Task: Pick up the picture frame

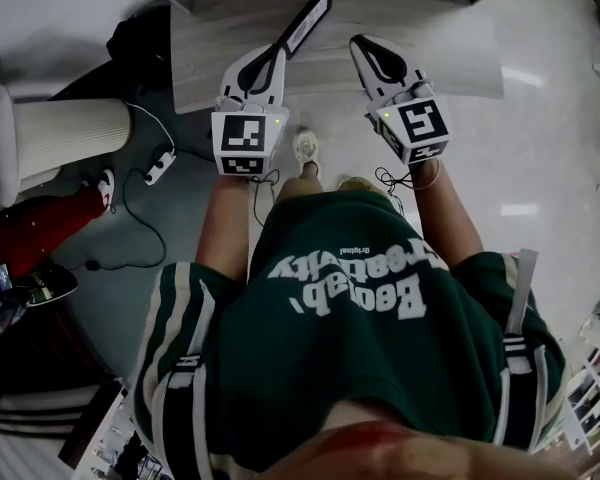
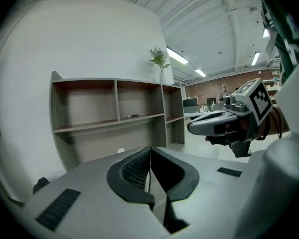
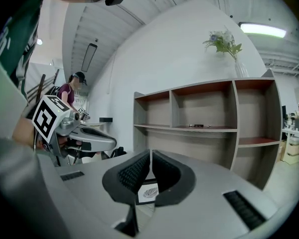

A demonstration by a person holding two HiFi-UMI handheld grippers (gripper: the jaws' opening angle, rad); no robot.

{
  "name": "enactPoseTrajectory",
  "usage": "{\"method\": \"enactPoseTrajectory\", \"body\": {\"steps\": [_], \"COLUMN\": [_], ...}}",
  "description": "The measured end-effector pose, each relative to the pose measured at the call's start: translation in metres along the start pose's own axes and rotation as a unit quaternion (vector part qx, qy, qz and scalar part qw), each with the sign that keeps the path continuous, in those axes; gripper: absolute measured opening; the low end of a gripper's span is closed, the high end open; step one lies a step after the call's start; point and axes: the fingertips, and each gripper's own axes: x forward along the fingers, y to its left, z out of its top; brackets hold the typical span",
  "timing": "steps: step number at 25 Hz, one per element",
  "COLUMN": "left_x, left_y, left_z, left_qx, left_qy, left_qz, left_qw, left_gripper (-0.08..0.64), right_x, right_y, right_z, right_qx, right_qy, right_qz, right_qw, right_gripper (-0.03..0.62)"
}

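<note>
Lettering on green shirt (image 1: 360, 368) reads "Creativity", rest unclear. Left gripper (image 1: 278, 53) clamped on black picture frame (image 1: 308, 20), which sticks out ahead edge-on; right gripper (image 3: 150, 156) jaws together, small swirl print (image 3: 148, 191) low behind them, held or not unclear. Open shelf unit (image 3: 204, 113) ahead, flower vase (image 3: 228, 51) on top.

An open wooden shelf (image 3: 153, 111) stands against the white wall, with 3 compartments across its upper row. A vase of flowers (image 3: 225, 46) stands on the shelf's top. A small dark object (image 3: 199, 126), too small to identify, lies on the middle board. The glossy grey floor (image 1: 540, 148) carries a white ribbed cylinder (image 1: 70, 133), a white power strip (image 1: 160, 165) just beside it, and the person's shoe (image 1: 306, 148).
</note>
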Motion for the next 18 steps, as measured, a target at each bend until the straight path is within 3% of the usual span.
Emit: {"method": "enactPoseTrajectory", "body": {"steps": [18], "left_x": [0.06], "left_y": [0.074], "left_z": [0.02], "left_qx": [0.011], "left_qy": [-0.019], "left_qz": [-0.071], "left_qw": [0.9972], "left_gripper": [0.02], "right_x": [0.081], "right_y": [-0.013], "right_z": [0.029], "right_qx": [-0.007], "right_qy": [0.009], "right_qz": [-0.062], "right_qw": [0.998], "right_gripper": [0.04]}}
